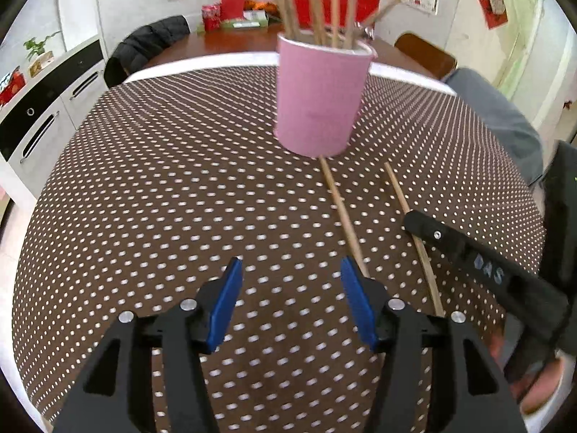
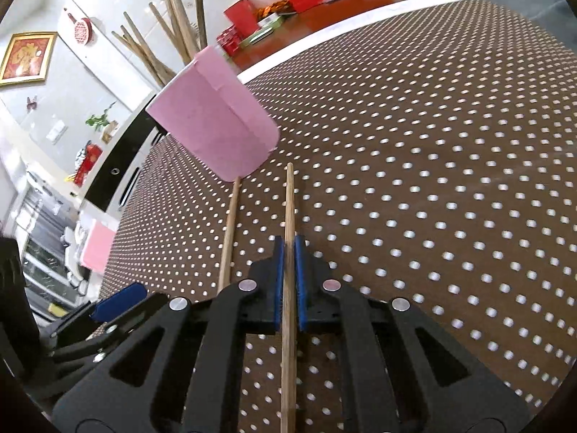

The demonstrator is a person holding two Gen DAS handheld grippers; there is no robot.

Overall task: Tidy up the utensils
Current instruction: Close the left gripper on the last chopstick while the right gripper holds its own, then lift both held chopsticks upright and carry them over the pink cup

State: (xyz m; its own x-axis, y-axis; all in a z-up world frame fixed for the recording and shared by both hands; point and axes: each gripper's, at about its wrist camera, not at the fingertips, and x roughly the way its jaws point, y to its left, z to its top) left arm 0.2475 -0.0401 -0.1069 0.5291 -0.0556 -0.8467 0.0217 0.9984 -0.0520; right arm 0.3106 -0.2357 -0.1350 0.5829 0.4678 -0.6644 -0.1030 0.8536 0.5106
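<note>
Right gripper (image 2: 287, 281) clamped on one chopstick (image 2: 288, 202), gripped lengthwise, probably for lifting toward the pink cup (image 1: 321, 97) where other sticks stood upright. Second chopstick (image 1: 342, 213) lying on the dotted tablecloth (image 1: 162, 180), tip touching the cup's base. Left gripper (image 1: 290, 299) spread wide, holding nothing, seemingly ready for that one.

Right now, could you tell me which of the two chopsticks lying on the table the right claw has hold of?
The one farther from the pink cup: the gripped chopstick sits between the right claw's pads; the other chopstick lies free, its tip touching the cup.

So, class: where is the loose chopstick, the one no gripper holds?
In the right wrist view, the loose chopstick lies on the tablecloth, left of the gripped chopstick.
</note>
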